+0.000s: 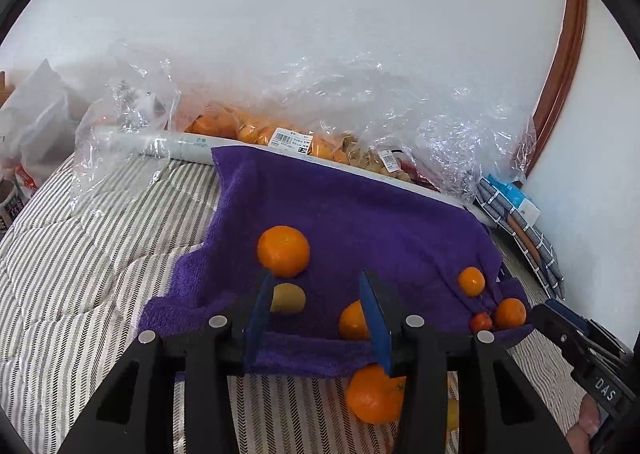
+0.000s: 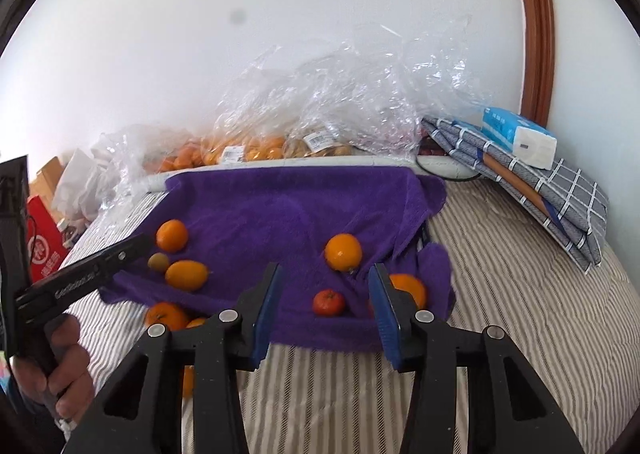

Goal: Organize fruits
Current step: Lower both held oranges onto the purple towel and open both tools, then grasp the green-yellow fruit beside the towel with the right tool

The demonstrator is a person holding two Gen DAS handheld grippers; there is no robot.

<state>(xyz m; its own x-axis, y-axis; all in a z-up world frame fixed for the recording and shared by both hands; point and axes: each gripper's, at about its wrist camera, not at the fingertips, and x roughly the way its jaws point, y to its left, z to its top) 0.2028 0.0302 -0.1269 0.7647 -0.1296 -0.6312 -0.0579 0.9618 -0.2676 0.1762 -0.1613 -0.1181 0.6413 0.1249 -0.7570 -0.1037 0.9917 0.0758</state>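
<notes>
A purple towel lies on a striped bedspread with loose fruit on it. In the left wrist view, my left gripper is open above the towel's near edge, a kiwi by its left finger, an orange partly behind its right finger and a big orange just beyond. Another orange lies off the towel below. My right gripper is open over a small red fruit, with an orange ahead and another behind its right finger. Neither holds anything.
Clear plastic bags of oranges and other produce line the wall behind the towel. Folded checked cloth with a tissue pack sits at the right. A red bag stands left. A hand grips the left gripper.
</notes>
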